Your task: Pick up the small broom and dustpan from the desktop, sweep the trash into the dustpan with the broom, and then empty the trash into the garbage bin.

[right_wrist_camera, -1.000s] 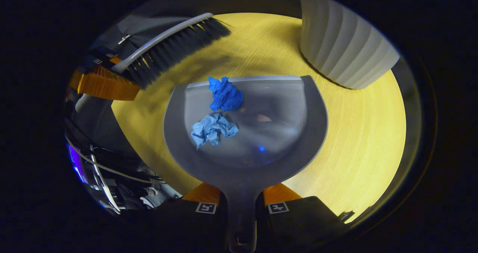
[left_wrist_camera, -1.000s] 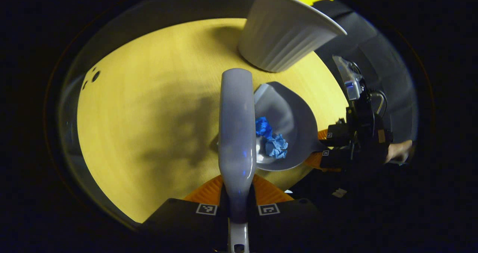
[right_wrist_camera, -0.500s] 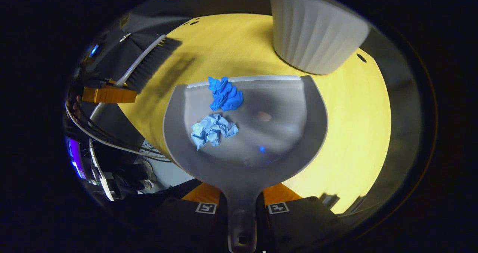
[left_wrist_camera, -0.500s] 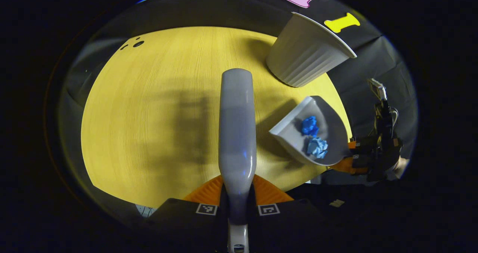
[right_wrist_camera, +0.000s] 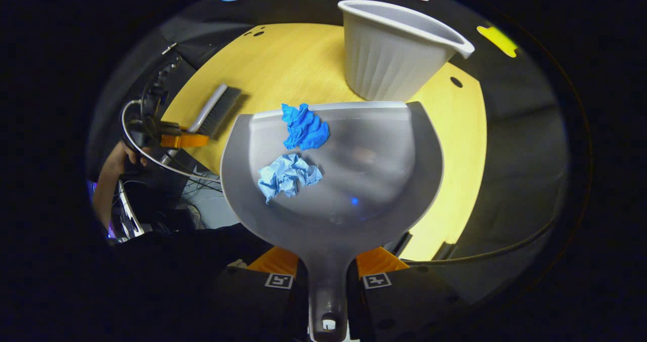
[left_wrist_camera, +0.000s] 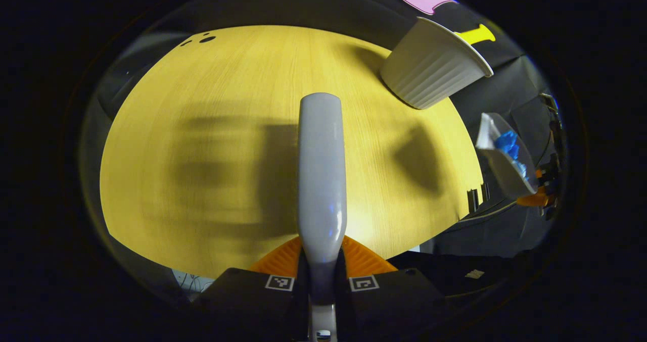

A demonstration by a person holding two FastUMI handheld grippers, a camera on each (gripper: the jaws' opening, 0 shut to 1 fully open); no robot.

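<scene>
My left gripper (left_wrist_camera: 322, 263) is shut on the handle of the grey broom (left_wrist_camera: 322, 175), which points out over the yellow table (left_wrist_camera: 212, 79). In the right gripper view the broom (right_wrist_camera: 216, 108) hangs low over the table's left side. My right gripper (right_wrist_camera: 327, 274) is shut on the handle of the grey dustpan (right_wrist_camera: 369, 185), held level in the air. A dark blue paper wad (right_wrist_camera: 305, 127) and a light blue wad (right_wrist_camera: 286, 174) lie in the pan. The white ribbed bin (right_wrist_camera: 391, 59) stands just beyond the pan's lip, open mouth up. In the left gripper view the dustpan (left_wrist_camera: 498, 165) floats at the far right.
The white bin (left_wrist_camera: 429, 74) stands near the table's far right corner. Small dark holes (right_wrist_camera: 456, 82) mark the tabletop beside it. Cables (right_wrist_camera: 146, 150) and a person's hand (right_wrist_camera: 107, 178) are at the left, past the table's edge.
The dustpan has risen off the table with both wads in it, up to the bin's height. The broom has drawn away to the left, and the two grippers are farther apart.
</scene>
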